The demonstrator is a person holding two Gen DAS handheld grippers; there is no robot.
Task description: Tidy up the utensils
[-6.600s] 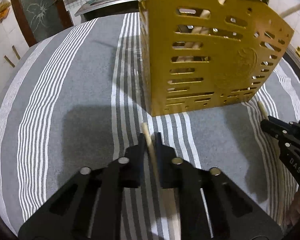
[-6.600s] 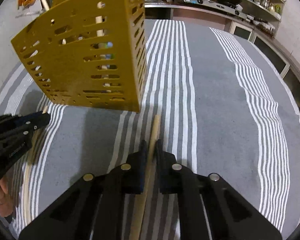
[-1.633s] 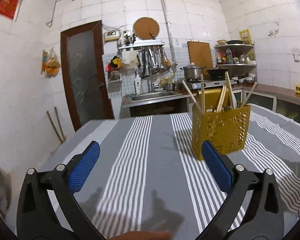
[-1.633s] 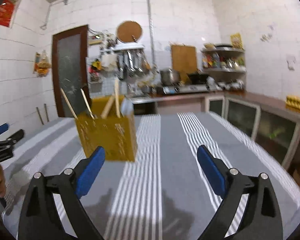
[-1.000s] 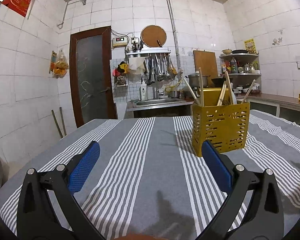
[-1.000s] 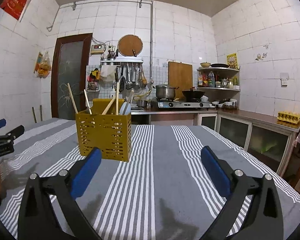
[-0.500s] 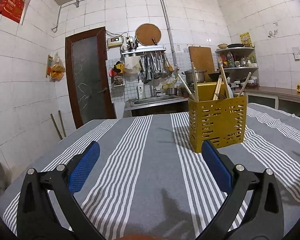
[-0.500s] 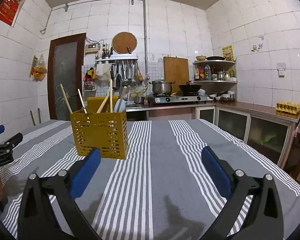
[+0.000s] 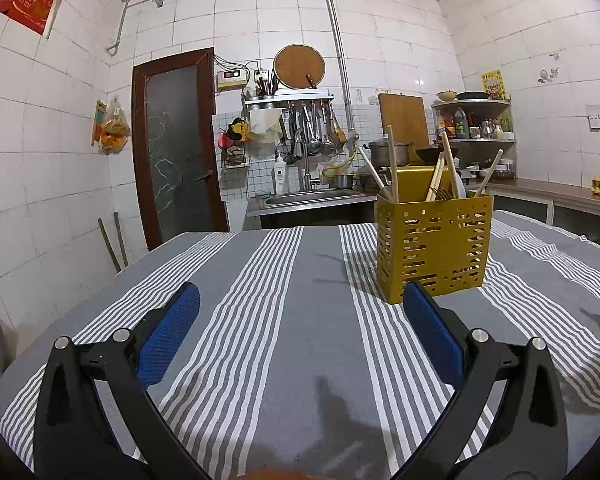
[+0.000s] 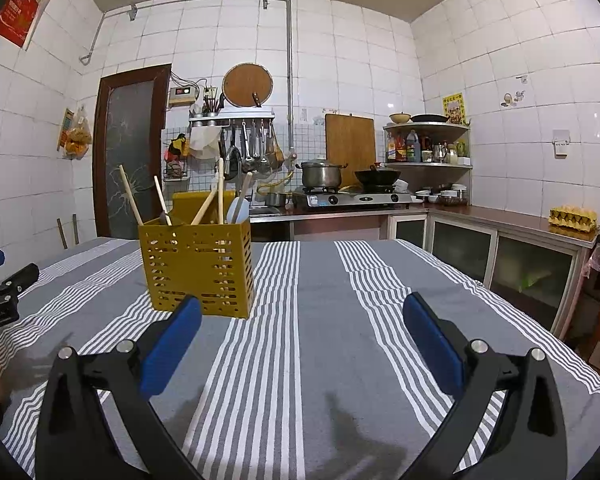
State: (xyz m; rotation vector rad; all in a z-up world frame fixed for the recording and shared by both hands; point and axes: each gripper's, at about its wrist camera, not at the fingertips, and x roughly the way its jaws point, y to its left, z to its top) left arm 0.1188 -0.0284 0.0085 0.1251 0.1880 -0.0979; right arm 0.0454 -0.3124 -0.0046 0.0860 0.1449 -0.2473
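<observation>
The right gripper (image 10: 300,332) hung with jaws spread wide and empty above the striped cloth (image 10: 324,320) on the bench. The yellow utensil holder (image 10: 198,268) stood upright ahead-left, wooden chopsticks (image 10: 130,196) leaning inside it.

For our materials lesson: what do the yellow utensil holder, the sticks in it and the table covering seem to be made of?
Yellow utensil holder: probably matte plastic, with evenly cut slots and thin flat walls. Sticks: likely bare wood or bamboo, pale tan and unglossy. Table covering: woven cloth, grey with white stripes, slightly wrinkled.
</observation>
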